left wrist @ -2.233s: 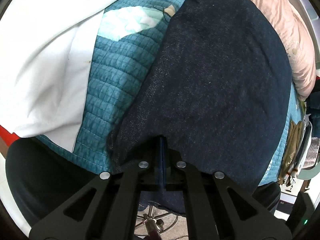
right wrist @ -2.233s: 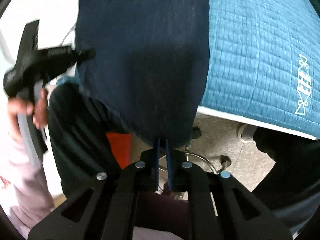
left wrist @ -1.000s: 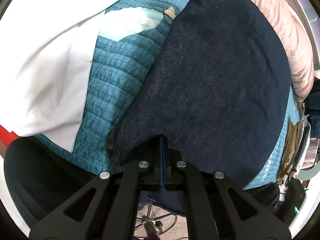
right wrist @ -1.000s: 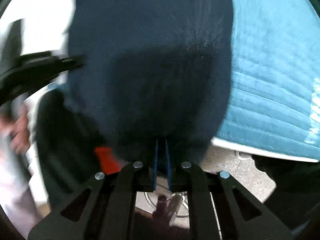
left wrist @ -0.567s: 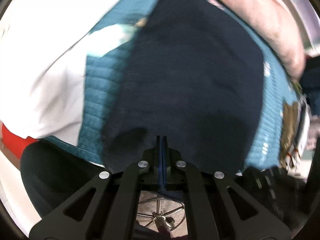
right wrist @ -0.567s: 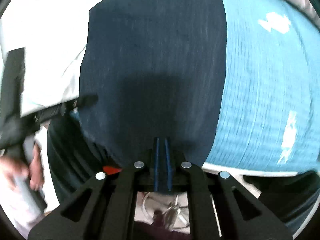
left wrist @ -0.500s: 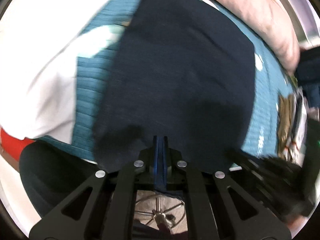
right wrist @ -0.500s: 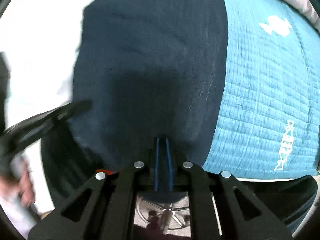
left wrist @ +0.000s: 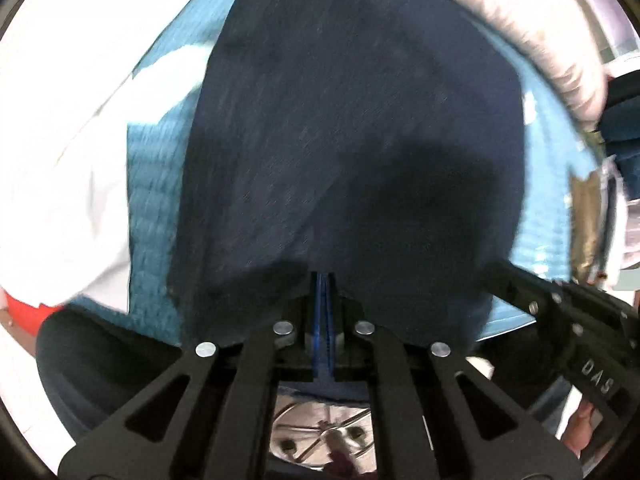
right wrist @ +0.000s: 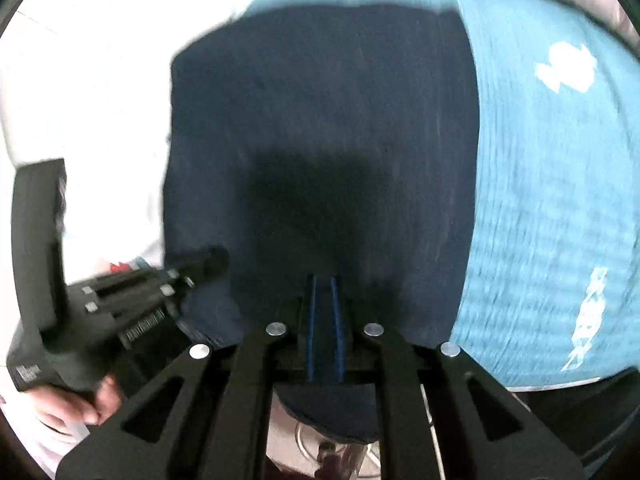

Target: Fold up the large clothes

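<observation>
Gripping the near edge of one dark navy garment, both grippers are pinched nearly closed on the fabric. From the left wrist, the left gripper sits at 6 o'clock with cloth between its blue pads, and the right gripper pokes in at 4 o'clock, holding the same hem. From the right wrist it's mirrored: right gripper at 6 o'clock, left gripper coming in at 8 o'clock with a hand on its handle. The garment spreads up from the jaws across one teal quilt, which shows at 3 o'clock. One white sheet lies at 9 to 10 o'clock, and one pink blanket bunches at 1 o'clock. Pretty blurry all round.
</observation>
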Action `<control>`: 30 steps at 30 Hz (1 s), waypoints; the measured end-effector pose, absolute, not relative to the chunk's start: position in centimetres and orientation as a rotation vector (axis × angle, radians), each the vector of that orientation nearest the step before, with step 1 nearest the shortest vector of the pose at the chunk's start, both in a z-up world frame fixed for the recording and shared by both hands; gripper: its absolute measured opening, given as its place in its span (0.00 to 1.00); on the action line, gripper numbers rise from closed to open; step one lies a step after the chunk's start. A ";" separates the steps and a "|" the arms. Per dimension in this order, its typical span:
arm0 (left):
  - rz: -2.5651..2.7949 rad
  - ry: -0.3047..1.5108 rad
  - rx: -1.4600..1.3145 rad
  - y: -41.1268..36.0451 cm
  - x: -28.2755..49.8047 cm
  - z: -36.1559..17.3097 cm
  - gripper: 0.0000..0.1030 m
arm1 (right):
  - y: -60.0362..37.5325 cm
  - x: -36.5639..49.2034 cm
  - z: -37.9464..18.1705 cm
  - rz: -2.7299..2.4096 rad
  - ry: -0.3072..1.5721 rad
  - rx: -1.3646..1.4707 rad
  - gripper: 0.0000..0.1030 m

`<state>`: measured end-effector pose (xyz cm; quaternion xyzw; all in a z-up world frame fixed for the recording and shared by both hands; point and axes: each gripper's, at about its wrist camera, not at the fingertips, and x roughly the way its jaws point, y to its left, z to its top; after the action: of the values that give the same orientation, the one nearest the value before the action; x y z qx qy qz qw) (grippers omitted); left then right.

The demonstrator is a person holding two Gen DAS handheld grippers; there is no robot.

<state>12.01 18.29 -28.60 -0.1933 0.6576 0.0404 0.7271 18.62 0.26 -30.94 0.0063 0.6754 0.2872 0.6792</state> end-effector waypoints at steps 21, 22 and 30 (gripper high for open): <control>0.063 1.377 -0.772 25.7 29.6 -33.3 0.02 | 9.2 34.0 -35.1 0.543 1.660 0.227 0.00; 0.067 1.382 -0.798 25.9 29.7 -34.5 0.02 | 9.4 34.2 -36.1 0.532 1.667 0.220 0.00; 0.013 1.364 -0.710 25.3 30.3 -34.7 0.02 | 10.5 35.7 -37.7 0.508 1.675 0.138 0.00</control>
<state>30.30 25.27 -34.68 -0.3209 0.6169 0.0060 0.7186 35.67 10.52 -37.72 0.0603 0.7340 0.2226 0.6388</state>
